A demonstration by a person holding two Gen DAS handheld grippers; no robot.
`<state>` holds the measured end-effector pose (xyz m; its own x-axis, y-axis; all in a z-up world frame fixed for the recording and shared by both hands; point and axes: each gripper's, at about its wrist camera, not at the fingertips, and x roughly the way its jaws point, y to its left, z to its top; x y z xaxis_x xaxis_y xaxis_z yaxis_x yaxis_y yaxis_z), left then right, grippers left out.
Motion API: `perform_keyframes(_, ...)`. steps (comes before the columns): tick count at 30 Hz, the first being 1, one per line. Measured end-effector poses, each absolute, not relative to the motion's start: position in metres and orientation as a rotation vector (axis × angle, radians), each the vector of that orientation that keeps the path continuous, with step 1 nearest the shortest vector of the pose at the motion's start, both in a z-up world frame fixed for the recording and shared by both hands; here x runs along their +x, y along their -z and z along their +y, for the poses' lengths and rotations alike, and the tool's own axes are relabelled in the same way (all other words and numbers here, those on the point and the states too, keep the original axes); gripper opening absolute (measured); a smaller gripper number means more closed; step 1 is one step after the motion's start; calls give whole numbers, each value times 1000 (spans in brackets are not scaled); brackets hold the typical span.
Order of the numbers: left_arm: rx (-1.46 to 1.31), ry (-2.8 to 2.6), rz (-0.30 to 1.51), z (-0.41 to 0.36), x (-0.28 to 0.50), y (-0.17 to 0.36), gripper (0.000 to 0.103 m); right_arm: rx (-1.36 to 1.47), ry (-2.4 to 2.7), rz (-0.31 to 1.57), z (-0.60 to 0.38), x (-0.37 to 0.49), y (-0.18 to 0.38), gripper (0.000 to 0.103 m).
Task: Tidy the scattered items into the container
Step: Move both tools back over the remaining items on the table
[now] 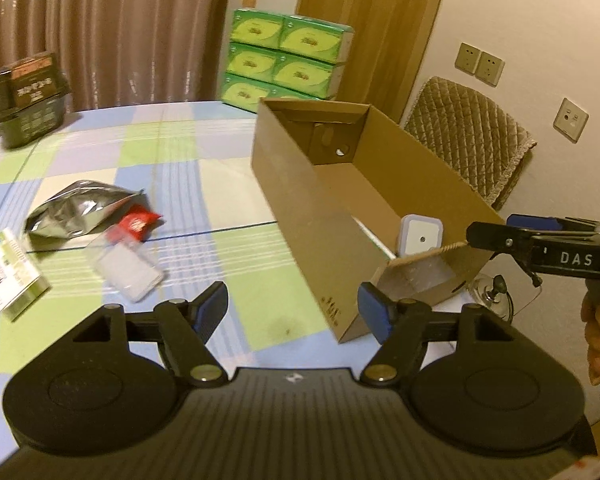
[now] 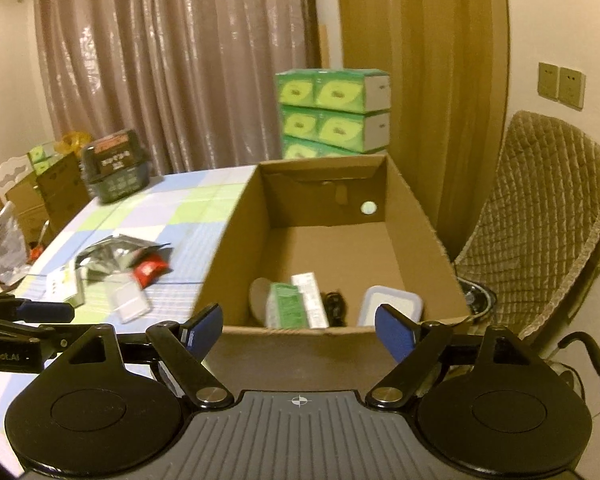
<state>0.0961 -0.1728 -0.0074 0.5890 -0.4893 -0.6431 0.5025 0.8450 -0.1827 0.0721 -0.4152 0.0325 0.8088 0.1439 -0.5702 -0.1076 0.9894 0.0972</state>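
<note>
Looking at what the next grab hinges on: the leftover clutter all sits ahead and to the left of the left gripper (image 1: pixel 294 312), which is spread wide with nothing between its blue pads. Furthest left is a green-and-white carton (image 1: pixel 10 276), long axis running away and leftward; then the crumpled silver foil pouch (image 1: pixel 78 214) further out, the clear plastic bottle (image 1: pixel 130 266) lying on its side closest to the fingers with its red cap end pointing away, and a red sachet (image 1: pixel 140 224) tucked against the pouch. So I'd say the left hand is clearly the nearer one for these. Just right of that gripper is the cardboard box (image 1: pixel 300 200), tilted in this view, already holding a white lidded tub (image 1: pixel 419 236). The right gripper (image 2: pixel 298 330) is parked at the box's near rim, also wide apart and empty. Everything's on a blue-and-green checked tablecloth (image 1: pixel 172 160), with a dark basket (image 1: pixel 28 100) at the far left edge, curtains behind, stacked green tissue packs (image 1: pixel 288 64), and a quilted chair (image 1: pixel 467 140) off right.
</note>
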Motion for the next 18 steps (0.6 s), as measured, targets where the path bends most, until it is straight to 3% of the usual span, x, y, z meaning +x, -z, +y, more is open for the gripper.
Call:
perform_keyframes(5,14,529,737,-147,85,2,71,51,-161,606,-395,59,-37,82)
perform_keyframes(18,26,354,745,-73,61,-4,93,9,-272,588,-336,46,-43,87)
